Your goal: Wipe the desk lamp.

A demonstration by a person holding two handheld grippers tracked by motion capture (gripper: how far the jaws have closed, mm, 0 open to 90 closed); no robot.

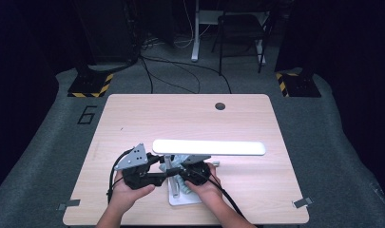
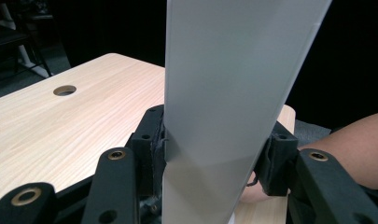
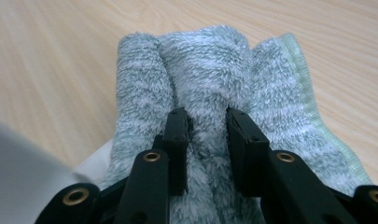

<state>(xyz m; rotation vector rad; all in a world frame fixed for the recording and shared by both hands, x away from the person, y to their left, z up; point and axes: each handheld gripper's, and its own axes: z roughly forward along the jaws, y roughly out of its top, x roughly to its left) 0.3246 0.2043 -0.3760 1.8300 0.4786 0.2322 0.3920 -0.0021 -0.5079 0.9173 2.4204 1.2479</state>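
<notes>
The left gripper (image 2: pixel 210 158) has its fingers (image 2: pixel 151 140) spread fairly wide, one pressed to each long edge of the lamp head (image 2: pixel 233 93), a flat, smooth, frosted white bar that they clamp across its width; the right gripper (image 3: pixel 206 140) has its fingers (image 3: pixel 176 140) drawn to a narrow gap, pinching a raised fold of the towel (image 3: pixel 200 70), a fluffy grey-green cloth with a paler stitched hem along one side. From above, the lamp head (image 1: pixel 209 147) lies level as a long rounded bar over the near middle of the desk (image 1: pixel 133 114), with the left gripper (image 1: pixel 168 175) under its left end and the right gripper (image 1: pixel 183 175) just beside it, both held in the person's hands; the towel (image 1: pixel 180 161) is bunched beneath the bar, on the white lamp base (image 1: pixel 185 198) that sits flat near the front edge. The high view also shows the thin post (image 1: pixel 169 164) rising from the base; the left gripper view shows a round hole (image 2: pixel 64 90) in the pale wood-grain top and a bare forearm (image 2: pixel 354 144) at right; the right gripper view shows the pile of the cloth close up, with a white corner of the base (image 3: pixel 91 165) under it.
</notes>
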